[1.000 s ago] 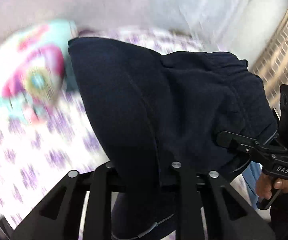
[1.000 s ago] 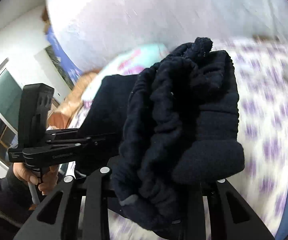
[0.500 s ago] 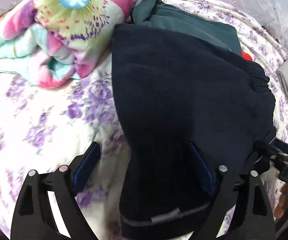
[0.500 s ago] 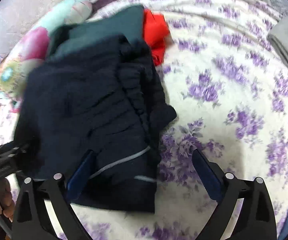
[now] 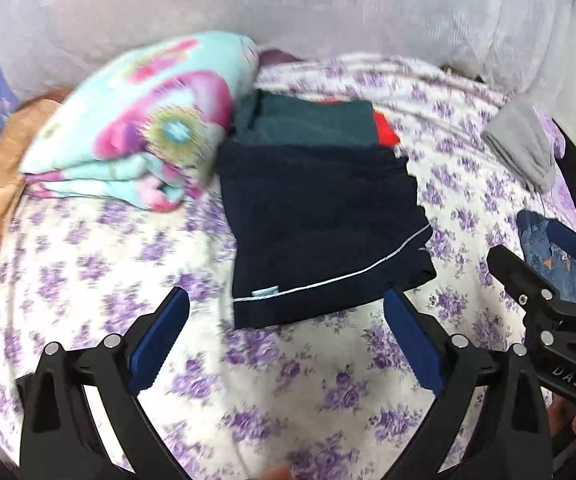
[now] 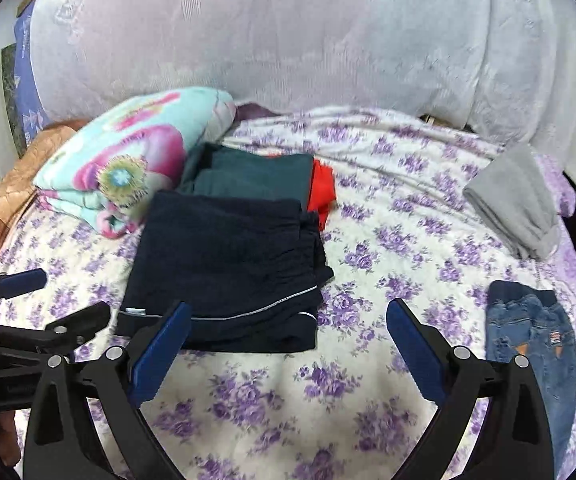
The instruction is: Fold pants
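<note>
The folded navy pants lie flat on the bed with the purple-flowered sheet, partly over folded teal and red garments. They also show in the right wrist view. My left gripper is open and empty, just short of the pants' near edge. My right gripper is open and empty, near the pants' front right corner. In the left wrist view the right gripper appears at the right; in the right wrist view the left gripper appears at the left.
A folded flowered blanket lies left of the pants. A folded grey garment lies at the far right. Small blue jeans lie unfolded at the right. A brown cushion sits at the left edge. A white sheet covers the back.
Both grippers held the navy pants up a second ago, laid them on the bed, opened, and have now drawn back from them toward me.
</note>
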Action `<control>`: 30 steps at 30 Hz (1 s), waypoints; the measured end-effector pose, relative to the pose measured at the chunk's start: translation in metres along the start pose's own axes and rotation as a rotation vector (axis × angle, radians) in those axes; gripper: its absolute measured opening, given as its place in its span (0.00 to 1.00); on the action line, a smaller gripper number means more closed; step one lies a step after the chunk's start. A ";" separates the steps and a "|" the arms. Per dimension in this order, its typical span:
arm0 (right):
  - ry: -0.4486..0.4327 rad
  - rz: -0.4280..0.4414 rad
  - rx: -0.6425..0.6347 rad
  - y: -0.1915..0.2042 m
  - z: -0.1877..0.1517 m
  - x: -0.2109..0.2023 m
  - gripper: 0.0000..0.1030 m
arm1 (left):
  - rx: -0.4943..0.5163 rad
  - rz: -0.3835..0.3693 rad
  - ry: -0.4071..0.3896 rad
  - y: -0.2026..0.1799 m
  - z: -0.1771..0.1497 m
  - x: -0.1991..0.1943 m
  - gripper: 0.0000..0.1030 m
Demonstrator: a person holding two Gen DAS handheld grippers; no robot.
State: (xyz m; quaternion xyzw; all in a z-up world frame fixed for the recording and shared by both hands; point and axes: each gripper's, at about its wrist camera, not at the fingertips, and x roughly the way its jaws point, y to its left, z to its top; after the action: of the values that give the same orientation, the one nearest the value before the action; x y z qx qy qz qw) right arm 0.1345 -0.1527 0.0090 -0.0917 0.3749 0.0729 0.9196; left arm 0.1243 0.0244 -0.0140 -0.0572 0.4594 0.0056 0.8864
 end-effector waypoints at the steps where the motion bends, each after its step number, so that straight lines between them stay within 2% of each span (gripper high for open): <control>1: -0.007 -0.007 0.003 0.000 -0.002 -0.006 0.96 | -0.010 -0.009 -0.009 0.001 -0.003 -0.011 0.95; 8: -0.012 -0.052 0.050 0.008 -0.024 -0.053 0.96 | -0.004 -0.033 -0.035 0.007 -0.024 -0.051 0.95; 11: 0.018 -0.065 0.068 0.012 -0.039 -0.060 0.96 | -0.003 -0.041 -0.029 0.007 -0.033 -0.058 0.95; 18: 0.049 -0.032 0.109 0.013 -0.061 -0.074 0.96 | -0.006 -0.056 -0.021 0.013 -0.052 -0.074 0.95; 30: 0.050 -0.015 0.127 0.024 -0.073 -0.087 0.96 | 0.024 -0.009 -0.065 0.018 -0.070 -0.098 0.95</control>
State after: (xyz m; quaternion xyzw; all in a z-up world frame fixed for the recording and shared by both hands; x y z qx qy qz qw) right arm 0.0189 -0.1509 0.0159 -0.0378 0.4011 0.0397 0.9144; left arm 0.0096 0.0388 0.0244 -0.0486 0.4304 -0.0019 0.9013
